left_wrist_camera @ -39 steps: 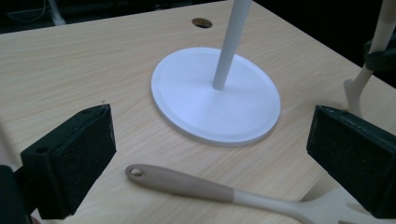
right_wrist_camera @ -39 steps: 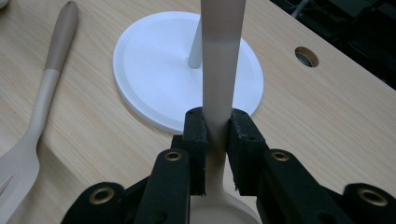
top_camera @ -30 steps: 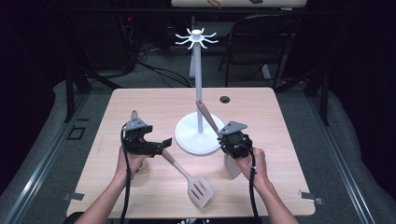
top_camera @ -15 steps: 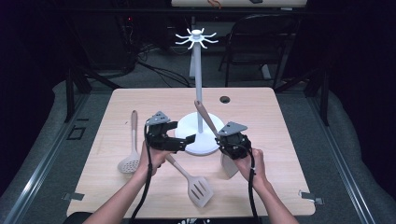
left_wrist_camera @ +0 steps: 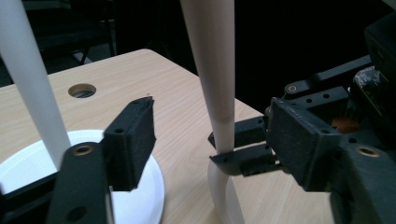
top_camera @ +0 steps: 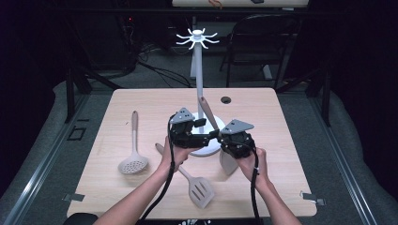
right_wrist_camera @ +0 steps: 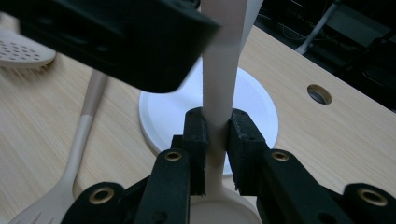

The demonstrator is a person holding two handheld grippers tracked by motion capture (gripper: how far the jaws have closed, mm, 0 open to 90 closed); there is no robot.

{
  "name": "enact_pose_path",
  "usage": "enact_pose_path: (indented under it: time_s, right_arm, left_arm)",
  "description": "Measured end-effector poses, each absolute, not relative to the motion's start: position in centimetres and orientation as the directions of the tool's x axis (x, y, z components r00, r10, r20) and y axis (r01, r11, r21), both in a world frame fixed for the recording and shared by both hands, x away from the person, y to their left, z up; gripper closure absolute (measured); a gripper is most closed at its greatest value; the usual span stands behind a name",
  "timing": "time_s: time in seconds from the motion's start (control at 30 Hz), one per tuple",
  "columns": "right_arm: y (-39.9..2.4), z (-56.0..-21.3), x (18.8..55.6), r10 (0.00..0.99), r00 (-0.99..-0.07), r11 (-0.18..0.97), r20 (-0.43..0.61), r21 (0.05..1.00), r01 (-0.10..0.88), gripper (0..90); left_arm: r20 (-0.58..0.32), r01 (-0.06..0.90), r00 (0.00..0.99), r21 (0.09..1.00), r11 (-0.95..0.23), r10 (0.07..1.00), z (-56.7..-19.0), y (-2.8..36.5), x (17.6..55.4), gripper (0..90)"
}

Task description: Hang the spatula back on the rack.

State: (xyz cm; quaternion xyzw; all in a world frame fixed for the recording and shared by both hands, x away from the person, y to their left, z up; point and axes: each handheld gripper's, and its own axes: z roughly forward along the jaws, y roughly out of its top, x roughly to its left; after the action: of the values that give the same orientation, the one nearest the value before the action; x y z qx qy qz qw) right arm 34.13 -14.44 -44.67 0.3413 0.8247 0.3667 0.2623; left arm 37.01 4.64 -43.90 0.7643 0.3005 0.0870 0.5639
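My right gripper (right_wrist_camera: 217, 140) is shut on the tan handle (right_wrist_camera: 222, 56) of a pale spoon-like utensil. In the high view that handle (top_camera: 206, 108) leans up and left, and the utensil's head (top_camera: 228, 161) hangs by my right gripper (top_camera: 220, 136). My left gripper (left_wrist_camera: 210, 121) straddles the same handle (left_wrist_camera: 212, 70) just above the right gripper's jaws. Its pads (left_wrist_camera: 133, 140) stand clear of the handle; its jaws have just been closing. In the high view my left gripper (top_camera: 205, 138) sits over the white stand's base (top_camera: 209, 151).
The stand's pole (top_camera: 198, 79) rises to a ring of hooks (top_camera: 197, 37). A slotted skimmer (top_camera: 133, 161) lies at the left and a slotted turner (top_camera: 199, 190) near the front. A cable hole (top_camera: 226, 100) lies behind the stand.
My left gripper has moved right, away from the skimmer lying on the table, to the stand's base beside the right gripper. Its jaws have narrowed. The right gripper kept still.
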Motion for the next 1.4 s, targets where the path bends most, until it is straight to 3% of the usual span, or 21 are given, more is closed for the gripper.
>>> enact_pose_path:
  time_s: [0.2, 0.4, 0.7, 1.4]
  right_arm:
    - [-14.2, -44.6, 34.0, 0.761, -0.626, 0.484, -0.170, 0.791, 0.375, 78.5]
    - [-14.4, -44.5, 34.1, 0.776, -0.614, 0.455, -0.144, 0.801, 0.388, 78.5]
    - [-14.3, -44.6, 34.2, 0.778, -0.612, 0.452, -0.139, 0.802, 0.392, 78.4]
    - [-14.7, -44.5, 34.2, 0.769, -0.631, 0.423, -0.102, 0.821, 0.384, 77.1]
  left_arm:
    - [-0.212, 0.332, 0.816, 0.934, -0.135, 0.538, -44.4, 4.3, 36.9, 57.9]
    - [-0.230, 0.346, 0.821, 0.928, -0.136, 0.523, -44.8, 4.1, 37.2, 67.1]
    - [-0.226, 0.346, 0.820, 0.927, -0.142, 0.526, -45.0, 4.0, 37.4, 74.0]
    - [-0.191, 0.314, 0.852, 0.932, -0.184, 0.487, -44.5, 3.9, 37.5, 77.3]
